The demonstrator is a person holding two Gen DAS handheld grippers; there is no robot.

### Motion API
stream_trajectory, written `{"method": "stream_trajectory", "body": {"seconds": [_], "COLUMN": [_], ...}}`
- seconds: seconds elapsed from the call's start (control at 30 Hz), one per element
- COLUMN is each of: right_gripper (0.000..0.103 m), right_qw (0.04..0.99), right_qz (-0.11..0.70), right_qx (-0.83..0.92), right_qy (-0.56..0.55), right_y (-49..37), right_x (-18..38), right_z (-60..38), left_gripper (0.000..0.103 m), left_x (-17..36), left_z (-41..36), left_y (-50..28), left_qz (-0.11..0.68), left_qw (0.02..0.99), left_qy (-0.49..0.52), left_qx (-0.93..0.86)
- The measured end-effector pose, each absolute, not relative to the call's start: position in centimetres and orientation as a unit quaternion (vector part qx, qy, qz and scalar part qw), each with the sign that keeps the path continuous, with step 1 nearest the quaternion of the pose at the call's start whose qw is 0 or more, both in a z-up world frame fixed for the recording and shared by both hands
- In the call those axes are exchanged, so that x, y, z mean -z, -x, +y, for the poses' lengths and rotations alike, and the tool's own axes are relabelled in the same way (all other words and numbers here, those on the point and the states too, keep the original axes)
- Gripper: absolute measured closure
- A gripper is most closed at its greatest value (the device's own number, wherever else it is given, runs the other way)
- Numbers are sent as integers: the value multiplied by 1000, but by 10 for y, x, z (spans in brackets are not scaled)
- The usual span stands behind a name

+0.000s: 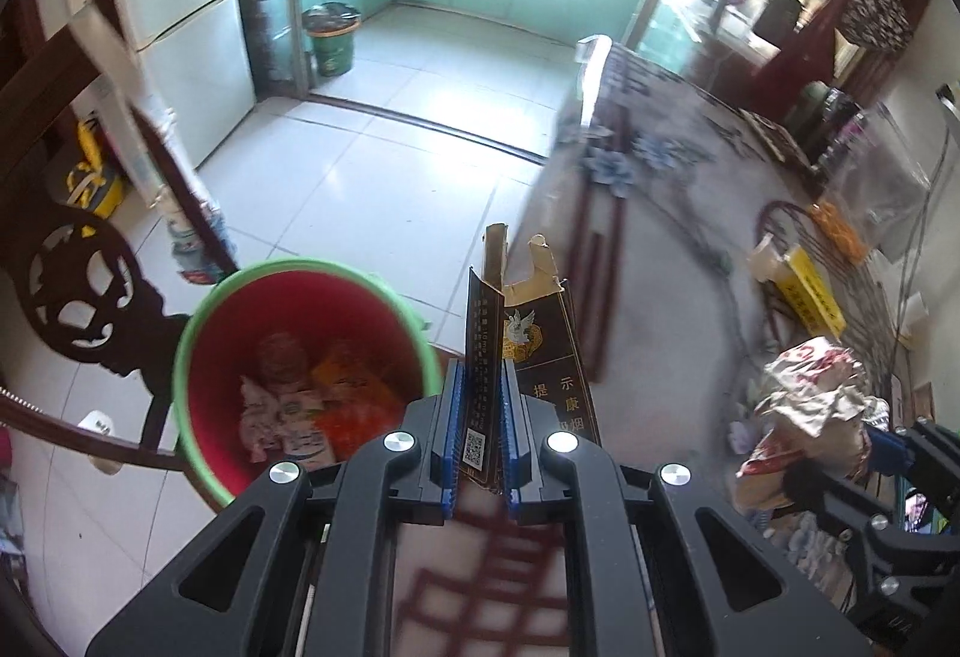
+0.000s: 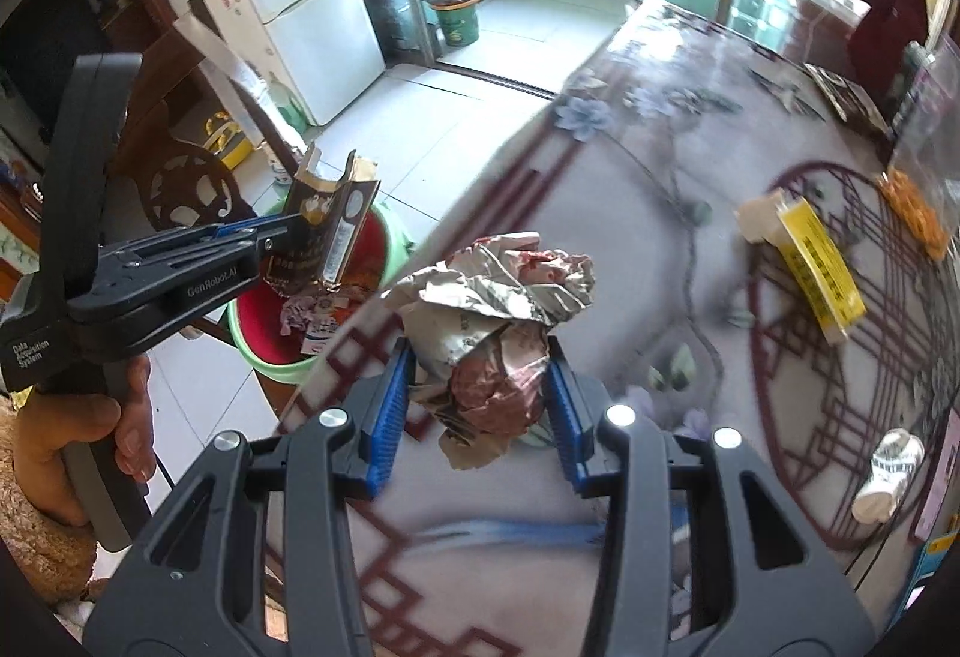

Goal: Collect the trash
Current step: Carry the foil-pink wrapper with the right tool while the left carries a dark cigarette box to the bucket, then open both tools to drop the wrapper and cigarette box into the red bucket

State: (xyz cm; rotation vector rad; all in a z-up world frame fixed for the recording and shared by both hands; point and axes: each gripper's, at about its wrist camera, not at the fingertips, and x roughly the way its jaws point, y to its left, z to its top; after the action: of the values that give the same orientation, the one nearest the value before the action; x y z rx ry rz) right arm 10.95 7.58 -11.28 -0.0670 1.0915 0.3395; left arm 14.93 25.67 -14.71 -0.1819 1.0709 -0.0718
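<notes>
My left gripper point(image 1: 480, 405) is shut on a torn dark cigarette carton point(image 1: 528, 333) and holds it at the table's left edge, beside the red bin with a green rim point(image 1: 204, 321). The bin stands on the floor and holds several wrappers. In the right wrist view the left gripper point(image 2: 282, 231) holds the carton point(image 2: 327, 231) above the bin point(image 2: 264, 321). My right gripper point(image 2: 480, 387) is shut on a crumpled silver and red wrapper point(image 2: 498, 309) above the table; the wrapper also shows in the left wrist view point(image 1: 804, 393).
The table has a floral cloth point(image 2: 648, 165). A yellow box point(image 2: 810, 261), a small white bottle point(image 2: 888, 471) and orange packets point(image 2: 912, 207) lie on it at the right. A carved wooden chair point(image 1: 78, 291) stands left of the bin. A green bucket point(image 2: 456, 15) stands in the kitchen doorway.
</notes>
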Motion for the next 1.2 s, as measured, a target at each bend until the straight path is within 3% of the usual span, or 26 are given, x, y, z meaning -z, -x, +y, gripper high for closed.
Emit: {"method": "stream_trajectory", "body": {"seconds": [0.57, 1.2], "right_gripper": [61, 61], "right_qw": [842, 821], "right_qz": [496, 508], "right_qx": [-200, -245], "right_qy": [72, 91], "right_y": [-134, -165], "right_x": [103, 124], "right_z": [153, 217], "left_gripper": [94, 94], "left_x": [163, 185], "left_z": [346, 393], "left_y": [-145, -147], "left_qz": [508, 524], "left_qw": [853, 839], "left_qy": [112, 117], "left_qx": [-36, -86]}}
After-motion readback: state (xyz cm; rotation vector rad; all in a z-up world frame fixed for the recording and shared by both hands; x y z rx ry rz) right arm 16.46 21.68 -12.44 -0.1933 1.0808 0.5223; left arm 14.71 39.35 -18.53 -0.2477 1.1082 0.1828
